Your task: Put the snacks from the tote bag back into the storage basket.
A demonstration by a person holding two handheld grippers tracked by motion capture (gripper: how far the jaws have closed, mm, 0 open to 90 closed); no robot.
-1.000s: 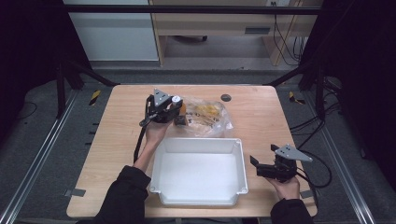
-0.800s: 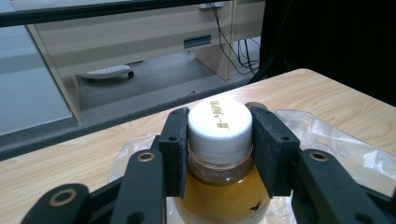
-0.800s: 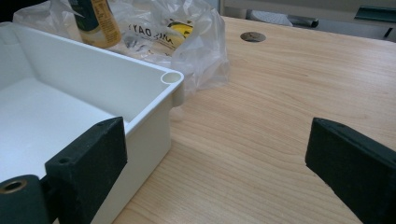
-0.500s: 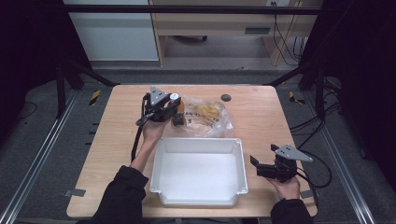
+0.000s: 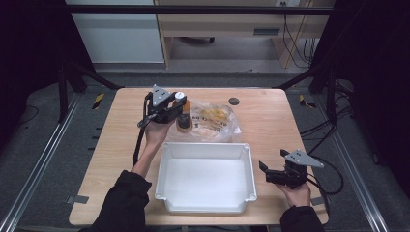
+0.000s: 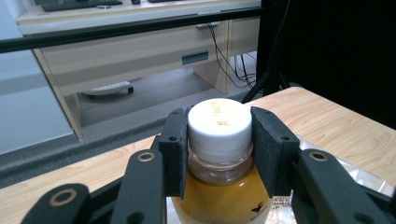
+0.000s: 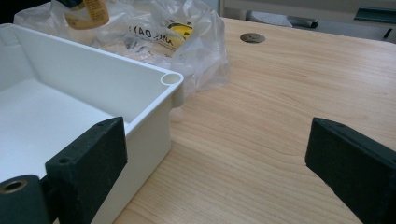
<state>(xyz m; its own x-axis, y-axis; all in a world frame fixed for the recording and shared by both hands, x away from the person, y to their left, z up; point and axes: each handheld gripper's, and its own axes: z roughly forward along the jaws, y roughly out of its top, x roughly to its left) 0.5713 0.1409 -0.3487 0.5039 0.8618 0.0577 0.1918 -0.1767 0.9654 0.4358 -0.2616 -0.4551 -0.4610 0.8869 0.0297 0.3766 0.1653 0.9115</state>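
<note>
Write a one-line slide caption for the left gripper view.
Left gripper shut on the neck of a white-capped bottle of amber liquid, above the wooden table.

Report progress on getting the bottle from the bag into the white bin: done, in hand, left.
Done: the left gripper has closed on the bottle at its white cap, beside the plastic bag. In hand: the bottle, upright. Left: the white bin holds nothing, so the bottle likely goes there next. The right gripper waits open beside the bin.
</note>
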